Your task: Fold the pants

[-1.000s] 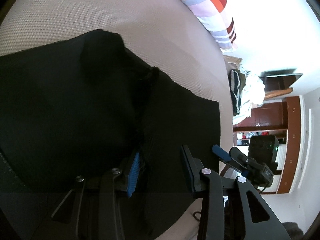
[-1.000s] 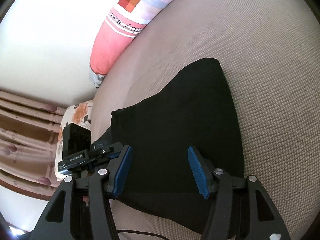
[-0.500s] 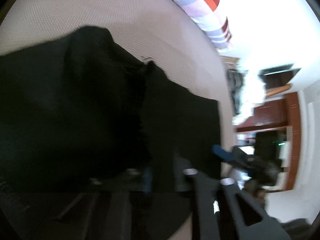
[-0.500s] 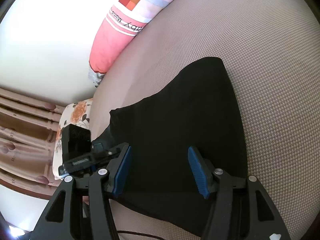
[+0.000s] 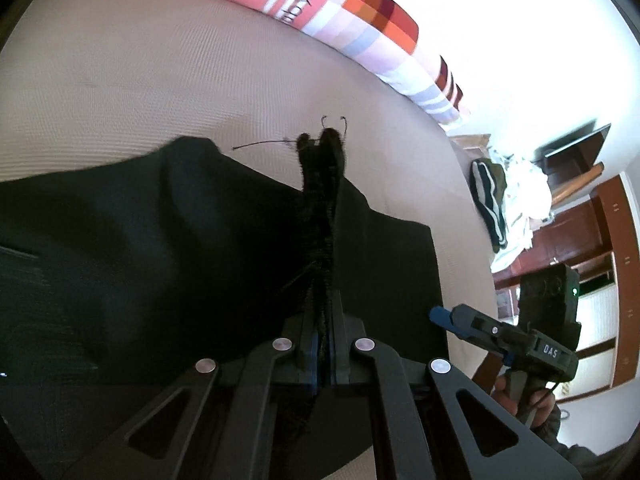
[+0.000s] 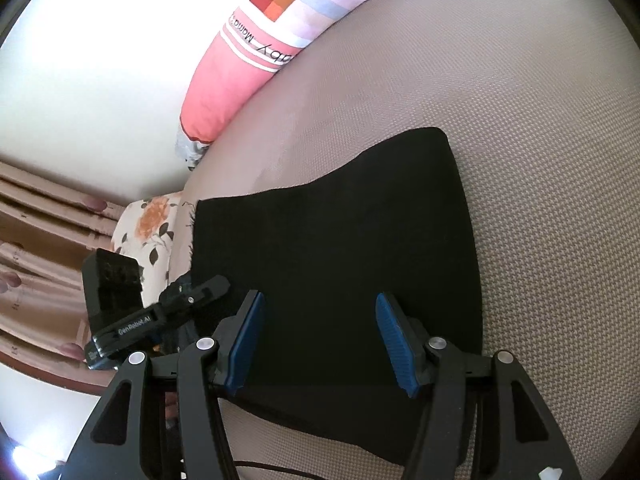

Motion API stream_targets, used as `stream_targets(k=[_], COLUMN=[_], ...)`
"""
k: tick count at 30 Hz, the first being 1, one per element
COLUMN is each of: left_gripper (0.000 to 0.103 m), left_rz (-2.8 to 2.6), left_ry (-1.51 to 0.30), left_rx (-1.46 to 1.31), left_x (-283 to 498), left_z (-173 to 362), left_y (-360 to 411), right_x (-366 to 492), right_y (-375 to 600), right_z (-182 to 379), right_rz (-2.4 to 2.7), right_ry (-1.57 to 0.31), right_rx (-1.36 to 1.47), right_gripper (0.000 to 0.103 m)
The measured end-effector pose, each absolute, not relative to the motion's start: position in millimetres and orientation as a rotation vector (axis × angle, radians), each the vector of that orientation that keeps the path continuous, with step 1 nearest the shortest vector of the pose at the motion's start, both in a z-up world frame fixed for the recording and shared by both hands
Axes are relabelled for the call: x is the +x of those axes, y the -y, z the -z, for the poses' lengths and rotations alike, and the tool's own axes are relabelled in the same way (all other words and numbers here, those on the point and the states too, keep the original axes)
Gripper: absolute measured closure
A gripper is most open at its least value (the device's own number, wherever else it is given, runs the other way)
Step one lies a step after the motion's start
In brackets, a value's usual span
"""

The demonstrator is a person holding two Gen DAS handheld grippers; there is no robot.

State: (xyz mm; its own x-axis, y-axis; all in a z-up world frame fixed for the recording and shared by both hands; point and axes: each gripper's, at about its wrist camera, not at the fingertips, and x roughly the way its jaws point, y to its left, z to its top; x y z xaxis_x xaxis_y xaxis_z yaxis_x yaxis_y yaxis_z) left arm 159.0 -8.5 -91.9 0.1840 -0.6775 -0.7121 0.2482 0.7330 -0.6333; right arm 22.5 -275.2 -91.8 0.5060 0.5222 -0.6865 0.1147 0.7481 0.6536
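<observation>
Black pants (image 5: 140,248) lie spread on a beige mattress (image 5: 160,80). My left gripper (image 5: 322,344) is shut on a frayed edge of the pants, and the pinched fabric stands up in a ridge (image 5: 320,184) with loose threads at its tip. In the right wrist view the pants (image 6: 340,248) lie flat under my right gripper (image 6: 320,340), whose blue pads (image 6: 396,344) stand apart above the cloth with nothing between them. The right gripper (image 5: 440,314) also shows at the right of the left wrist view, held by a hand (image 5: 524,396).
A pink and checked bolster pillow (image 6: 256,64) lies along the mattress's far edge. A floral pillow (image 6: 144,236) and curtains (image 6: 36,240) are to the left. A pile of clothes (image 5: 504,208) and wooden furniture (image 5: 608,280) stand beyond the mattress.
The left gripper closed on the pants' frayed edge and lifted it, raising a ridge of cloth. The right gripper stayed open and in place.
</observation>
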Motion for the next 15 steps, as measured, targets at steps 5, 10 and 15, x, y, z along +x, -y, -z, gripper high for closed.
stream_targets(k=[5,10,15], left_gripper=[0.100,0.100,0.095], left_rz=[0.636,0.611,0.583], left_ry=[-1.257,-1.272,-1.261], left_rx=[-0.442,-0.450,-0.375], left_x=[156.7,151.0,153.2], left_z=[104.9,118.1,126.7], left_y=[-8.7,-17.0,-9.1], right_x=[25.5,25.8,28.5], right_y=[267.0,256.4,243.7], right_z=[93.3,96.4,102.1], right_rz=[-0.275,-0.252,-0.192], right_ry=[-1.044,-1.069,-1.090], right_rx=[0.665,0.587,0.433], right_gripper=[0.047,0.047,0.049])
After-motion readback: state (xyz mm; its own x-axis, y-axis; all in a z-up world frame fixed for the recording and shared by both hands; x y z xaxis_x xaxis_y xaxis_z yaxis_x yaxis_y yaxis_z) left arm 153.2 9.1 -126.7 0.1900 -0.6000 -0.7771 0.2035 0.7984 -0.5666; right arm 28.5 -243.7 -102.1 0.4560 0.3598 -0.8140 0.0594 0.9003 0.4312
